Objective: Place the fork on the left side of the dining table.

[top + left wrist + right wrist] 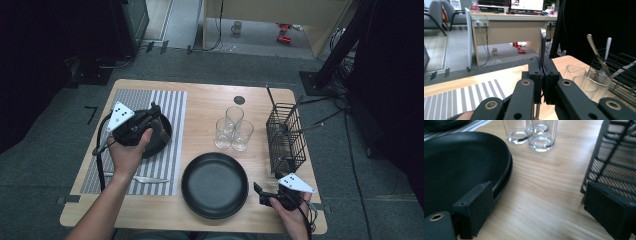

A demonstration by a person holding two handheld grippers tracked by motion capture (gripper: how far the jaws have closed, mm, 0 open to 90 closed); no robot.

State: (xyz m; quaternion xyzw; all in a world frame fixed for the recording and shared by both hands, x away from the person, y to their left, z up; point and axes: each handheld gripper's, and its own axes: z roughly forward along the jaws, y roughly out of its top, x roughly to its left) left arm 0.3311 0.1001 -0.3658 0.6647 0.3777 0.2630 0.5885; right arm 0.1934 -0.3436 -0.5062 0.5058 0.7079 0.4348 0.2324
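My left gripper (156, 111) hovers over a small black plate (161, 145) on the striped placemat (175, 107). It is shut on a metal fork (164, 134). In the left gripper view the fork's handle (543, 42) rises upright from between the closed jaws of my left gripper (543, 63). My right gripper (257, 190) rests low at the table's front right, beside the large black plate (215, 185). In the right gripper view my right gripper (539, 192) is open with bare wood between its jaws. The large plate's rim (507, 167) lies by one jaw and the wire basket (619, 152) by the other.
Three clear glasses (234, 129) stand mid-table, also seen as glasses (585, 80) and glasses (536, 137). A black wire basket (286, 136) with cutlery stands at the right. A knife (145, 178) lies on the placemat's near edge. A dark round disc (239, 100) sits at the far edge.
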